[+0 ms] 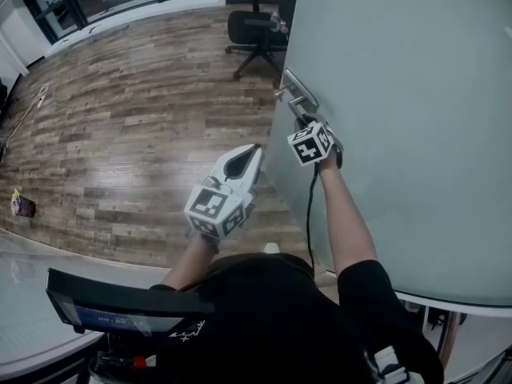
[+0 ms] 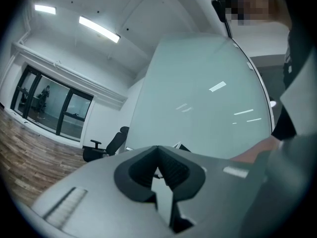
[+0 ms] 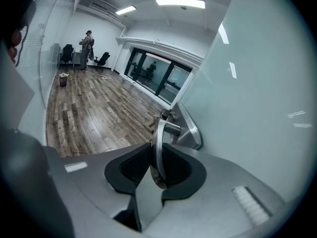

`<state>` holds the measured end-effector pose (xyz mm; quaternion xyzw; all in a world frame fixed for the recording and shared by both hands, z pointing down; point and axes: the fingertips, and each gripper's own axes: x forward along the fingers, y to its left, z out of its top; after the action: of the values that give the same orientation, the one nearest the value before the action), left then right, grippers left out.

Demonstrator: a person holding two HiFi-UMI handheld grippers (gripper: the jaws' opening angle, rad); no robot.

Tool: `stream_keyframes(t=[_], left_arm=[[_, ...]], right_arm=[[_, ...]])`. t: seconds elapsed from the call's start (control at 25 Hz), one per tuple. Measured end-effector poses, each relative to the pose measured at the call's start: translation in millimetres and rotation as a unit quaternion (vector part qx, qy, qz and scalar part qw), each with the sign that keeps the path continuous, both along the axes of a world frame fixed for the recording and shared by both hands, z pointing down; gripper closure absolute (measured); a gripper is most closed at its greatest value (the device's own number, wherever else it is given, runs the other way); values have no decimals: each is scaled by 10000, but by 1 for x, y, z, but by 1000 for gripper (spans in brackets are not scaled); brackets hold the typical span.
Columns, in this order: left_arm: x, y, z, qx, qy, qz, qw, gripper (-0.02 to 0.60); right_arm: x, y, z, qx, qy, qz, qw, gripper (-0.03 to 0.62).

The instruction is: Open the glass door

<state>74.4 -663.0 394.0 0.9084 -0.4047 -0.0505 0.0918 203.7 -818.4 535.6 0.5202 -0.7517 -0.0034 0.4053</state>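
Between the pads of our right gripper (image 3: 157, 148) sits the metal handle (image 3: 158, 133), clenched from both sides, with the frosted glass door (image 3: 257, 83) just right of those fingers. Our left gripper (image 2: 159, 155) holds nothing, its fingers pressed together, the door's edge near their tips.

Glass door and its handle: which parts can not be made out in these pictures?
- Head view: the right gripper covers the lever end of the door handle.
- Head view: the picture's edges cut off the top and right side of the glass door.
- Left gripper view: the body of the left gripper hides nearly all of the door handle.
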Motion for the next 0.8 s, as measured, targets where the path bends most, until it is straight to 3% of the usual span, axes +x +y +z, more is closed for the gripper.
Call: stream_keyframes(t=[0.52, 0.8], left_arm=[[25, 8, 3, -133, -67, 354, 9993, 580], [40, 8, 5, -202, -159, 504, 9984, 580]], right_arm=[[72, -22, -11, 44, 50, 850, 9964, 520], [102, -37, -20, 59, 74, 1076, 9941, 520]])
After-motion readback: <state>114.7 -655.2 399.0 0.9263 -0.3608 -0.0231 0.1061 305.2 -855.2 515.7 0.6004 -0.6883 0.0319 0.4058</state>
